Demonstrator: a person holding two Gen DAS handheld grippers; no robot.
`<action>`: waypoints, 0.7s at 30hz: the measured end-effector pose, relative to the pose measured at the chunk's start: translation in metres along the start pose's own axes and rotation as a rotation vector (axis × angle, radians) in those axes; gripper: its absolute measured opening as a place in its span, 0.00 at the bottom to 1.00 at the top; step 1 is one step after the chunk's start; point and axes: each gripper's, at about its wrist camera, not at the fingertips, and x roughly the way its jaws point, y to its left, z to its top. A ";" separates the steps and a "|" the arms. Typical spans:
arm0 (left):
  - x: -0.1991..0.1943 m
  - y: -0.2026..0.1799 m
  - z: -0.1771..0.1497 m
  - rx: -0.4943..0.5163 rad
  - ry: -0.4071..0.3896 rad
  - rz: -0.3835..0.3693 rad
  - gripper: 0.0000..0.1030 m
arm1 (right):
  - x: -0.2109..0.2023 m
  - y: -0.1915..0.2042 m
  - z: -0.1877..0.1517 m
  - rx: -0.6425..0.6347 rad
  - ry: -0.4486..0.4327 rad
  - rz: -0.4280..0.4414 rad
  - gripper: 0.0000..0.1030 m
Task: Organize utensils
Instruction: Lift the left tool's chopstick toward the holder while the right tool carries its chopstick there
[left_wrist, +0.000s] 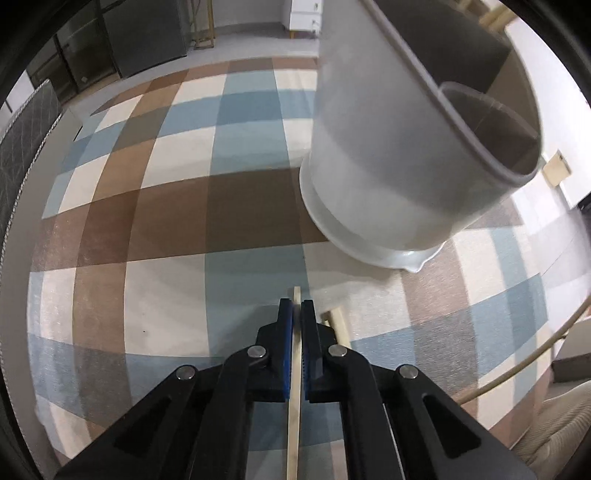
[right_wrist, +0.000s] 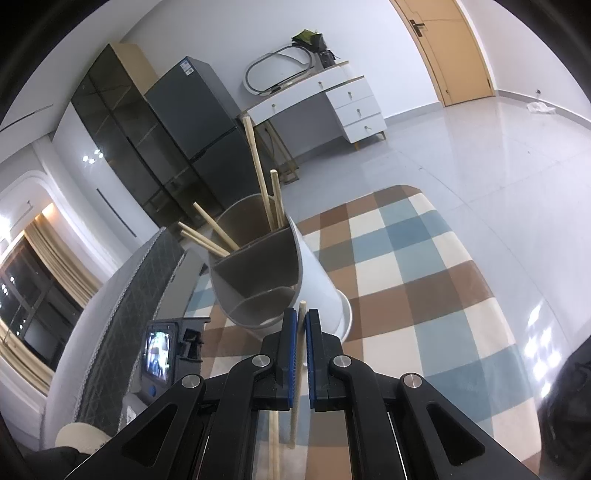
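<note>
Checked rug (right_wrist: 424, 266): carries all items. White utensil holder (right_wrist: 314, 291), divided compartments, stands on rug; five chopsticks (right_wrist: 258, 173) lean in its far compartments. Left tool (left_wrist: 296, 308): narrow, clamping one chopstick (left_wrist: 294, 398). Right tool (right_wrist: 301, 317): narrow, clamping another chopstick (right_wrist: 298, 369) just beside holder rim.

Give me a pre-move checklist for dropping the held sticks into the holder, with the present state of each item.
1. Left gripper shut on a wooden stick: ok.
2. Right gripper shut on its wooden stick: ok.
3. Holder standing on the checked rug: ok.
4. Free compartment: the near ones show no sticks; the sticks in the holder sit in the far one: ok.
5. Right stick tip over the holder's opening: cannot tell; it is near the rim.
6. Second stick on the rug beside the left gripper clear of the path: cannot tell.
</note>
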 end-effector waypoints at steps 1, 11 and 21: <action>-0.007 0.001 -0.001 -0.007 -0.021 -0.003 0.00 | -0.002 0.001 0.000 -0.003 -0.005 0.000 0.04; -0.120 0.002 -0.033 -0.033 -0.378 -0.054 0.00 | -0.024 0.016 -0.008 -0.056 -0.050 -0.006 0.04; -0.158 0.013 -0.044 -0.061 -0.472 -0.075 0.00 | -0.034 0.034 -0.020 -0.120 -0.053 -0.022 0.04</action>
